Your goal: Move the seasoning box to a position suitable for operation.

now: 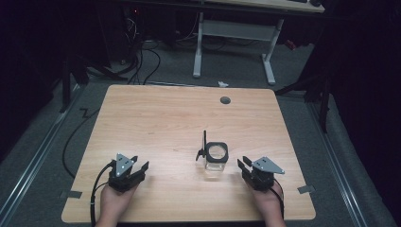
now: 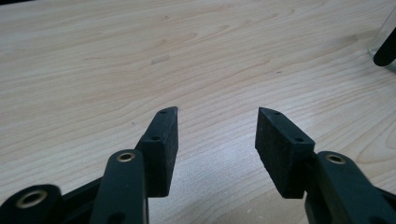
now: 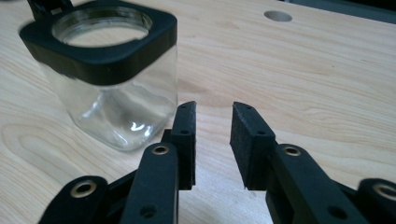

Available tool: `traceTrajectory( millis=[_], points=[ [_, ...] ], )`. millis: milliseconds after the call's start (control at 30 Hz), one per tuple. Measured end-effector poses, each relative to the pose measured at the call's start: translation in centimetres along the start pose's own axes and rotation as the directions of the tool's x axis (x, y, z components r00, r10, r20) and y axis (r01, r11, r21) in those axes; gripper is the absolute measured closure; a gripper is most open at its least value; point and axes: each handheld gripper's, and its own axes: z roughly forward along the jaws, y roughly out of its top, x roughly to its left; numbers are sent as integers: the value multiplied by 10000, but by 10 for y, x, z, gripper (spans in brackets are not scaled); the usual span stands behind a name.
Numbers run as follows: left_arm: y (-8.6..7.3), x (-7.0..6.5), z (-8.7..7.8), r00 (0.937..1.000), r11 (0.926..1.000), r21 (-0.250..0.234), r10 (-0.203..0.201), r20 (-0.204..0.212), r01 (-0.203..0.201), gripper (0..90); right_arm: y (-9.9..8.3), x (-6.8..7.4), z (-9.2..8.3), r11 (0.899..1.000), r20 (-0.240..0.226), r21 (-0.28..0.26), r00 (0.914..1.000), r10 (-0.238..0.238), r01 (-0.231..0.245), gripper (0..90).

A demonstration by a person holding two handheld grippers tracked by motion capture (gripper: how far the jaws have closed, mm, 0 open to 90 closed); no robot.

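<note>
No brand, label or writing can be read on anything here. A clear glass jar (image 1: 216,161) with a square body and rounded corners stands upright on the wooden surface (image 1: 156,118), toward its near right part. A black square collar with a round opening caps it, and a black lid stands hinged up at its far left edge. The glass looks empty.

The right tongs (image 1: 246,166) sit just to the right of the jar, jaws parted by a narrow gap with nothing between them; in the right gripper view (image 3: 213,140) the jar (image 3: 109,74) is close at their left. The left tongs (image 1: 139,166) rest well apart from the jar, jaws spread wide over bare wood (image 2: 217,140). A grey round hole (image 1: 225,100) marks the surface's far side.
</note>
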Motion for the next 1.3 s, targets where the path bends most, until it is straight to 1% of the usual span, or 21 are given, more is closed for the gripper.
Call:
traceTrajectory(
  millis=[100,200,267,300,400,433,600,833,900,933,1000,1033,1067,1100,1133,1167,1233,1300],
  points=[
    [-1,0,2,10000,10000,82,53,-76,-52,487,-1,0,-1,10000,56,23,10000,-44,43,706],
    [0,1,2,10000,9999,97,29,-82,-28,484,-2,-1,-4,9999,75,-11,9999,114,-114,703],
    [0,1,2,10000,9999,117,-4,-42,5,487,-1,-2,-4,9999,95,-40,9999,93,-92,703],
    [0,2,1,10000,9999,152,9,-95,-8,488,-1,-2,-5,9999,123,-60,9999,121,-120,703],
    [-1,3,1,10000,9998,192,-23,-63,25,494,-2,-3,-4,9998,113,-36,9998,186,-186,703],
    [-1,4,1,9999,9997,205,-92,-76,93,497,-2,-3,-4,9998,109,-11,9998,189,-189,703],
    [-2,6,1,9998,9996,209,-170,-130,173,515,-1,-5,-3,9998,60,-48,9997,217,-217,704],
    [-4,6,-2,9996,9997,215,-131,-255,137,516,1,-7,-2,9997,4,-93,9997,236,-236,712],
    [-5,7,-3,9995,9996,244,-141,-300,149,518,2,-7,0,9996,-5,-114,9996,266,-266,737],
    [-6,7,-4,9994,9996,232,-163,-290,169,521,3,-7,1,9996,-24,-50,9996,291,-291,774],
    [-7,7,-5,9992,9994,238,-229,-318,237,529,5,-6,7,9995,-87,132,9996,280,-279,899],
    [-8,7,-6,9991,9994,241,-242,-334,250,535,7,-6,11,9995,-100,200,9996,266,-264,900],
    [-8,7,-6,9991,9994,241,-242,-334,250,539,7,-6,11,9995,-100,200,9996,266,-264,900],
    [-8,7,-6,9987,9993,237,-286,-426,296,540,10,-5,25,9978,-306,510,9986,433,-417,900],
    [-8,7,-6,9987,9993,237,-286,-426,296,540,10,-5,25,9978,-306,510,9986,433,-417,900],
    [-9,6,-6,9986,9992,214,-314,-424,323,541,11,-1,38,9969,-369,741,9989,304,-276,900],
    [-9,6,-7,9986,9993,210,-303,-427,313,540,12,2,46,9964,-327,832,9993,156,-129,900],
    [-9,4,-5,9991,9993,270,-253,-347,262,541,14,2,50,9974,-304,723,9995,-27,49,900]
  ],
)
